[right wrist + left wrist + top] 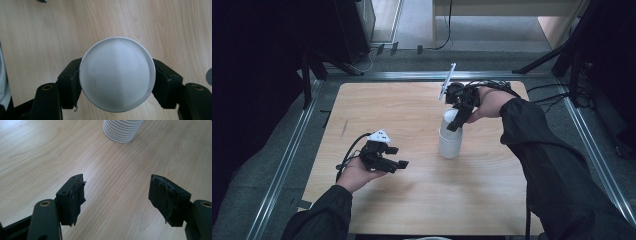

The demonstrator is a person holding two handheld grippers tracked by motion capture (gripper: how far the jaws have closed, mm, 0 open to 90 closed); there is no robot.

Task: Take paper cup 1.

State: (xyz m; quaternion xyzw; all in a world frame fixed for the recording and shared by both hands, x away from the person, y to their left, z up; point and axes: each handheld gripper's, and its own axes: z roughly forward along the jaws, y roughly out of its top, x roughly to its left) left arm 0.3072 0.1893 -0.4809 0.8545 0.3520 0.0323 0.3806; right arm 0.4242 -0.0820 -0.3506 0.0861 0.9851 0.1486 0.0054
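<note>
The right hand-held gripper (455, 121) pinched the top white cup (117, 73) of the stack of white cups (450, 142), its two jaws pressed against the cup's opposite sides near the upturned base. The stack stood upside down on the bench (422, 200), a little toward the far-right corner from the middle.

The likeliest trouble, as I judged it, was that the nested cups would cling: a lift could drag a second cup along, or tip the whole stack, because nothing steadied its lower part. Too hard a squeeze might also buckle the thin wall and let the cup slip free.

The left hand-held gripper (388, 159) hovered near the bench's left edge, well apart from the stack, its jaws spread and holding nothing, pointed toward the cups. The right forearm reached in from the right edge, the wrist bent so that the gripper pointed steeply down onto the stack.
</note>
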